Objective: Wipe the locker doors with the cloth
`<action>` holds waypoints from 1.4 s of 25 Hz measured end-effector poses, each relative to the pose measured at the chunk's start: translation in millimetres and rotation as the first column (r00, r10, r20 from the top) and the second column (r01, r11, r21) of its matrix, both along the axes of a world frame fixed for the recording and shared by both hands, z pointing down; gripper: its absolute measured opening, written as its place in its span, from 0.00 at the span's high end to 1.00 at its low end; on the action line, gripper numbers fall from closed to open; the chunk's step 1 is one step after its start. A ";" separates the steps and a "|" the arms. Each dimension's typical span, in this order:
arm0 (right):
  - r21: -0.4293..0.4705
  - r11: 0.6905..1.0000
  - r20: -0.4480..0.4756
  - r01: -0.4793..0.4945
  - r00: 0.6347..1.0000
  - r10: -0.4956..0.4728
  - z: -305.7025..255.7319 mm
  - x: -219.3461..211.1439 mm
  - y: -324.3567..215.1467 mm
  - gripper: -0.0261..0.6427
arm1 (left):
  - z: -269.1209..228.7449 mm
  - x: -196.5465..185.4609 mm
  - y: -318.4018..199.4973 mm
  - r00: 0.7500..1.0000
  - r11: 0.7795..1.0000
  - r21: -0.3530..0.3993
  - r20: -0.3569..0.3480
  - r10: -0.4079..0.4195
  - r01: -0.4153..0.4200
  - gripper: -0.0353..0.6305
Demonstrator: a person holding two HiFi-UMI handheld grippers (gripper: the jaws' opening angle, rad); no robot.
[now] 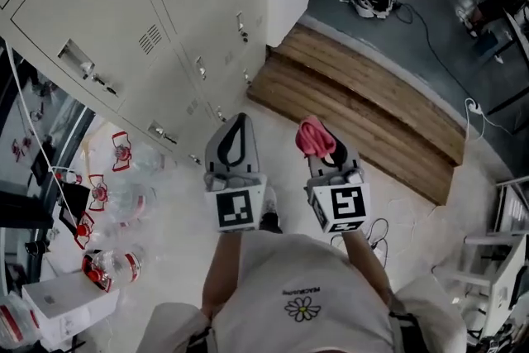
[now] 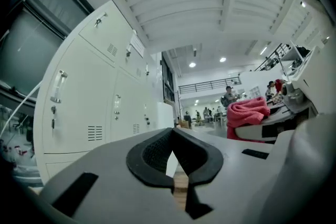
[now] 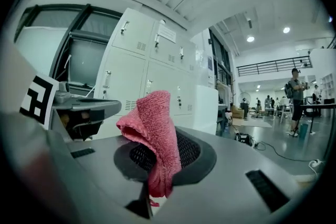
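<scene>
So the right gripper (image 1: 324,151) is clamping the pink cloth (image 1: 312,135) in its jaws, the left gripper (image 1: 237,132) is sitting pinched together on nothing, and the locker doors (image 1: 124,21) are lying off to the left, nearer the empty one.

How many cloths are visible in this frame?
1: a pink cloth pinched in the shut right claw. The left claw is shut and empty. Another could be hidden among the floor clutter.

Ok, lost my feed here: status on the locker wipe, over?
Left gripper shut, empty. Right gripper shut on pink cloth. Cloth clear of locker doors, no contact. Water bottles on floor by lockers.
</scene>
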State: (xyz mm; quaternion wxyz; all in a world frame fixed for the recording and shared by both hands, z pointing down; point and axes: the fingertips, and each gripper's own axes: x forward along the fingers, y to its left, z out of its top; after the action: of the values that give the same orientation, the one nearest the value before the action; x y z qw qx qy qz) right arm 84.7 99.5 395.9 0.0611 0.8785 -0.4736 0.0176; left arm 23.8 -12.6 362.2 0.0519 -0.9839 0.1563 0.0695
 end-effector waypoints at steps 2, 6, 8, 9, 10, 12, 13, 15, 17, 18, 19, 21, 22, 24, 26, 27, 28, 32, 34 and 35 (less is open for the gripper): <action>0.000 0.999 0.001 0.035 0.999 -0.035 -3.3 21.0 -34.5 0.92 | 3.5 18.2 -29.0 1.000 1.000 -0.006 -0.004 -0.024 0.024 0.92; 0.008 0.998 0.026 0.068 0.997 -0.068 1.4 58.5 -89.0 0.92 | 12.1 46.0 -87.9 0.996 0.996 -0.025 0.027 -0.085 0.086 0.92; 0.005 0.997 0.041 0.082 0.996 -0.082 5.7 70.8 -108.7 0.92 | 13.4 55.3 -111.5 0.992 0.993 -0.023 0.037 -0.117 0.118 0.92; 0.003 0.996 0.047 0.090 0.995 -0.090 7.6 75.5 -116.7 0.92 | 14.1 58.6 -121.2 0.990 0.991 -0.024 0.042 -0.133 0.134 0.92; 0.003 0.995 0.053 0.097 0.994 -0.097 9.7 80.1 -123.5 0.92 | 15.2 61.4 -129.3 0.988 0.989 -0.022 0.050 -0.148 0.149 0.92; 0.005 0.994 0.065 0.112 0.992 -0.112 12.3 90.1 -136.5 0.92 | 16.7 67.0 -141.7 0.983 0.985 -0.009 0.066 -0.174 0.175 0.92; 0.008 0.992 0.070 0.123 0.990 -0.124 12.3 94.9 -143.6 0.92 | 16.6 69.4 -146.5 0.980 0.982 -0.002 0.070 -0.189 0.189 0.92; 0.015 0.987 0.073 0.162 0.984 -0.163 9.9 101.7 -159.5 0.92 | 14.9 72.0 -154.4 0.972 0.975 0.001 0.073 -0.223 0.224 0.92; 0.028 0.975 0.058 0.222 0.973 -0.223 3.9 105.4 -178.2 0.92 | 10.9 72.2 -161.8 0.961 0.964 0.000 0.072 -0.266 0.267 0.92; 0.034 0.966 0.045 0.257 0.965 -0.259 -0.1 106.7 -188.4 0.92 | 7.4 71.2 -165.6 0.954 0.956 0.003 0.065 -0.293 0.294 0.92; 0.041 0.954 0.029 0.297 0.954 -0.298 -4.6 107.4 -198.8 0.92 | 3.0 69.1 -169.3 0.944 0.945 0.009 0.054 -0.326 0.326 0.92; 0.057 0.918 -0.017 0.392 0.920 -0.392 -15.8 105.1 -220.5 0.92 | -5.5 62.3 -176.6 0.915 0.916 0.029 0.031 -0.401 0.400 0.92; 0.068 0.895 -0.045 0.441 0.898 -0.439 -22.5 102.4 -231.4 0.92 | -9.5 58.6 -180.2 0.899 0.898 0.041 0.021 -0.438 0.437 0.92; 0.082 0.851 -0.088 0.518 0.855 -0.512 -33.9 97.1 -249.4 0.92 | -19.1 51.4 -186.3 0.864 0.862 0.057 -0.008 -0.504 0.504 0.92; 0.080 0.812 -0.114 0.579 0.814 -0.569 -40.9 91.8 -261.1 0.92 | -28.1 42.0 -188.6 0.824 0.822 0.059 -0.032 -0.565 0.566 0.92; 0.076 0.791 -0.125 0.607 0.793 -0.596 -44.0 88.6 -265.8 0.92 | -31.3 36.5 -188.9 0.803 0.801 0.058 -0.036 -0.595 0.596 0.92; 0.074 0.770 -0.136 0.633 0.772 -0.621 -47.2 85.1 -270.2 0.92 | -34.1 30.7 -189.4 0.780 0.778 0.057 -0.037 -0.625 0.626 0.92; 0.108 0.656 -0.198 0.747 0.663 -0.722 -64.2 63.3 -281.8 0.92 | -43.7 5.0 -185.4 0.677 0.677 0.033 -0.050 -0.734 0.735 0.92; 0.118 0.610 -0.209 0.783 0.620 -0.756 -66.3 54.6 -282.6 0.91 | -46.6 -6.2 -180.2 0.629 0.629 0.024 -0.052 -0.775 0.777 0.92; 0.122 0.594 -0.209 0.795 0.606 -0.768 -66.1 51.9 -282.8 0.92 | -47.8 -10.7 -177.7 0.607 0.607 0.025 -0.052 -0.793 0.795 0.92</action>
State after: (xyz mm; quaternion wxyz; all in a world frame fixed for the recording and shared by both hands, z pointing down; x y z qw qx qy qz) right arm 136.5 -183.3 329.7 0.0049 0.5817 -0.8048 -0.1182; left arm 13.1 -190.4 314.4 0.0970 -0.8100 0.5752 0.0605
